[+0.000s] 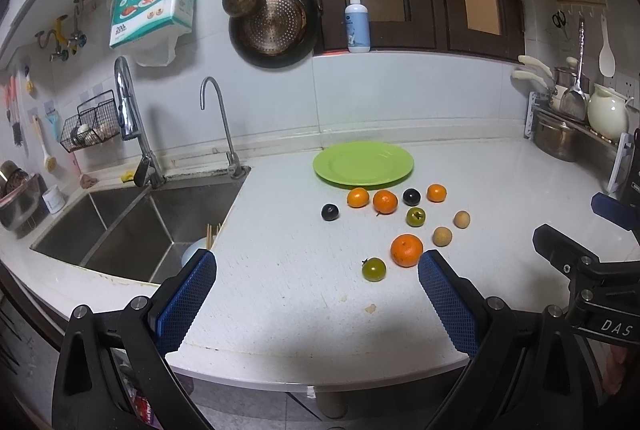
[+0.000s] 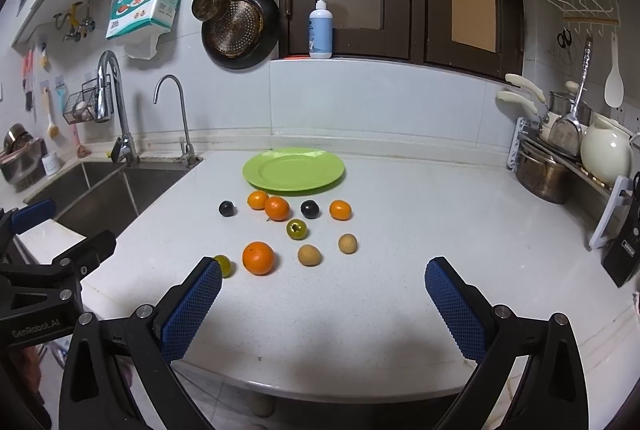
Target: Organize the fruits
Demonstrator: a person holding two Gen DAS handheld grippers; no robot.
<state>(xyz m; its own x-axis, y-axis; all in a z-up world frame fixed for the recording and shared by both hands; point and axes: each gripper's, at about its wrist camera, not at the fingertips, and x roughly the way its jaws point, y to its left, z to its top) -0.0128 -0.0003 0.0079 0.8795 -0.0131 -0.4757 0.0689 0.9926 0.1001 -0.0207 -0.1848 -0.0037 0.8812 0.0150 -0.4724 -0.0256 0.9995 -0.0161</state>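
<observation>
A green plate [image 1: 363,163] [image 2: 294,168] lies empty at the back of the white counter. In front of it lie several loose fruits: a large orange [image 1: 407,250] [image 2: 258,258], smaller oranges [image 1: 385,201] [image 2: 277,208], two dark plums [image 1: 330,212] [image 2: 309,209], two green tomatoes [image 1: 374,269] [image 2: 296,229] and two brown longans [image 1: 442,236] [image 2: 309,255]. My left gripper [image 1: 316,278] is open and empty, above the counter's front edge, short of the fruits. My right gripper [image 2: 323,280] is open and empty, to the right of the left one.
A double steel sink [image 1: 132,226] with two taps lies to the left. A dish rack with a pot [image 2: 544,177] and a white jug [image 2: 604,149] stands at the right. A soap bottle [image 1: 357,21] stands on the window sill. Pans hang on the back wall.
</observation>
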